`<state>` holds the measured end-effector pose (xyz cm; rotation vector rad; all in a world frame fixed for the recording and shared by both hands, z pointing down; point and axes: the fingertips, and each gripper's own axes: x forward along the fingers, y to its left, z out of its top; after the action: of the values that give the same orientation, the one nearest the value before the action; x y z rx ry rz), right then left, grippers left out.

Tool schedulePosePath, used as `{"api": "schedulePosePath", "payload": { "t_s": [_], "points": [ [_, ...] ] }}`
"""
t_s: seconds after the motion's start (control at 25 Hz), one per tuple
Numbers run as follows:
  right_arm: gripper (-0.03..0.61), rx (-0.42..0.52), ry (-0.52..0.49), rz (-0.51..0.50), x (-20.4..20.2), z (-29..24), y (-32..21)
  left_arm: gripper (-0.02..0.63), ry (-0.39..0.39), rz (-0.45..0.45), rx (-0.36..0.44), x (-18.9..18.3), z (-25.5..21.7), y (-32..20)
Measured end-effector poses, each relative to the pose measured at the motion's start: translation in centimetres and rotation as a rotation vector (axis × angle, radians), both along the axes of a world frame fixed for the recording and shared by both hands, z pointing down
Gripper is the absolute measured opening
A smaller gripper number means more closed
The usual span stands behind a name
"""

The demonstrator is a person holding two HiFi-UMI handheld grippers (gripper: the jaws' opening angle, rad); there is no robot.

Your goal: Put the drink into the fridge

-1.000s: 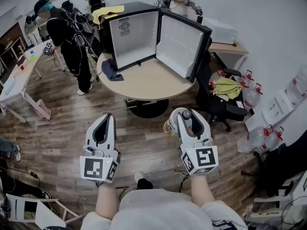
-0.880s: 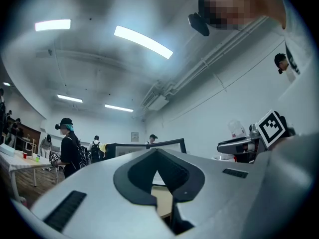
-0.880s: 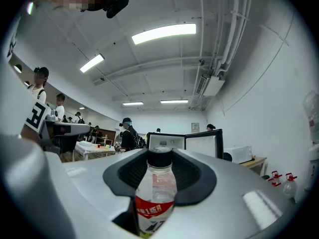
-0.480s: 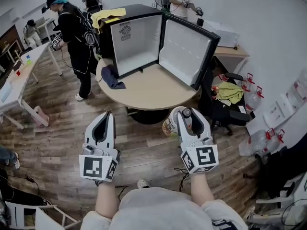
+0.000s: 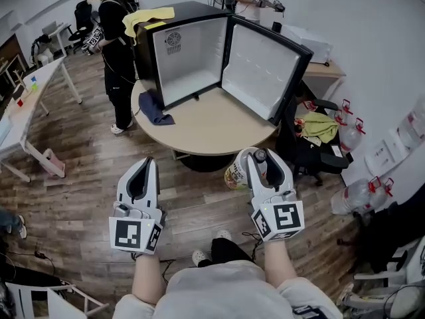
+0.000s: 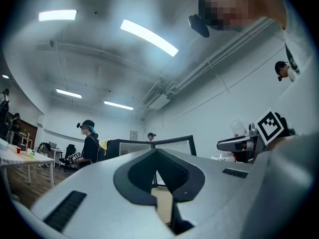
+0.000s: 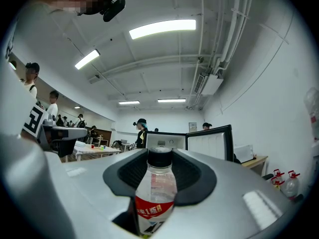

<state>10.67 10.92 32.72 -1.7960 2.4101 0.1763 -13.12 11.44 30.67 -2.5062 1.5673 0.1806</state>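
Note:
A clear drink bottle with a black cap and red label stands upright between the jaws of my right gripper, which is shut on it. From the head view the bottle shows at the tip of that right gripper, held over the wood floor short of the table. My left gripper is level with it on the left, shut and empty; its jaws meet at the tip. The black mini fridge stands on a round table ahead, its door swung wide open and its inside bare.
A dark blue cloth lies on the table beside the fridge and a yellow cloth on top. A person in black stands at the table's left. An office chair and water jugs stand on the right.
The table and fridge have come nearer and lower in the head view. The person in black has shifted toward the far left. Both grippers keep their hold and pose.

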Motion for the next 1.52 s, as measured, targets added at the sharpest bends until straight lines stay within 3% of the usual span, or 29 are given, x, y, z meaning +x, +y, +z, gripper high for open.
{"api": "schedulePosePath", "payload": {
  "t_s": [0.36,0.88,1.52],
  "points": [
    [0.159,-0.001,-0.005,0.003,0.1,0.1,-5.5,0.006,0.002,-0.03,-0.008,-1.1,0.3,-4.9],
    [0.158,0.023,-0.003,-0.088,-0.6,-1.9,-19.2,0.006,0.014,-0.116,0.019,-1.5,-1.6,-16.4],
    [0.158,0.049,-0.012,-0.208,0.9,-2.9,-30.2,0.006,0.025,-0.213,0.083,1.3,-3.6,-25.2]
  ]
}}
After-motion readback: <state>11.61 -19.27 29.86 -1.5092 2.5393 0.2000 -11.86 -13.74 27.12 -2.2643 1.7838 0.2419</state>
